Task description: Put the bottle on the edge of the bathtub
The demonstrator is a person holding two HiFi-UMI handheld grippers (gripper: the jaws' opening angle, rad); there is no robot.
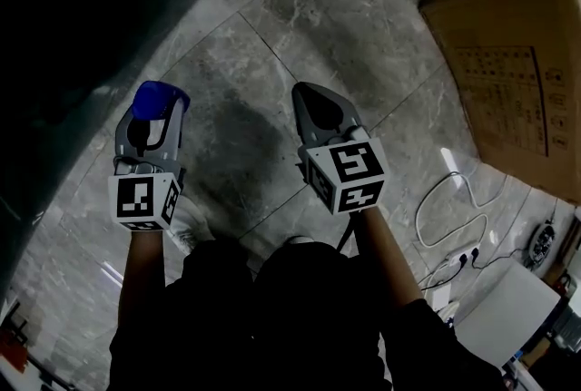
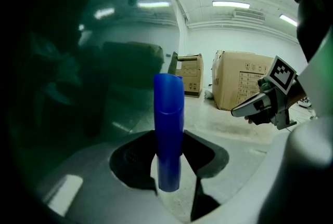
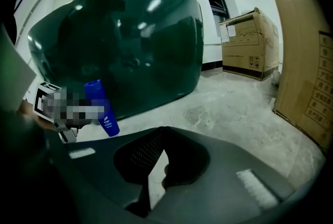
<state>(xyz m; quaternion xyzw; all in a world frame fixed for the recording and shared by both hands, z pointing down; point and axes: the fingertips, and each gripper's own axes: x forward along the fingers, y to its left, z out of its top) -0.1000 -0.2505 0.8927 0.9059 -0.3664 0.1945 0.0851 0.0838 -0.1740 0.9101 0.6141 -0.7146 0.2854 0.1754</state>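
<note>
My left gripper [image 1: 154, 112] is shut on a blue bottle [image 1: 160, 99] and holds it above the grey stone floor. The dark green bathtub [image 1: 82, 8] lies just left of and beyond it. In the left gripper view the bottle [image 2: 169, 108] stands upright between the jaws, with the bathtub wall [image 2: 104, 67] behind it at the left. The right gripper [image 1: 305, 93] hovers beside it, shut with nothing in it. In the right gripper view the tips [image 3: 162, 129] meet, and the bottle [image 3: 103, 108] shows at the left in front of the tub [image 3: 125, 41].
A large cardboard box [image 1: 517, 63] lies on the floor at the right, with more boxes [image 3: 250, 43] against the far wall. White cables and a power strip [image 1: 454, 230] run along the floor at the lower right, next to a white unit [image 1: 508, 307].
</note>
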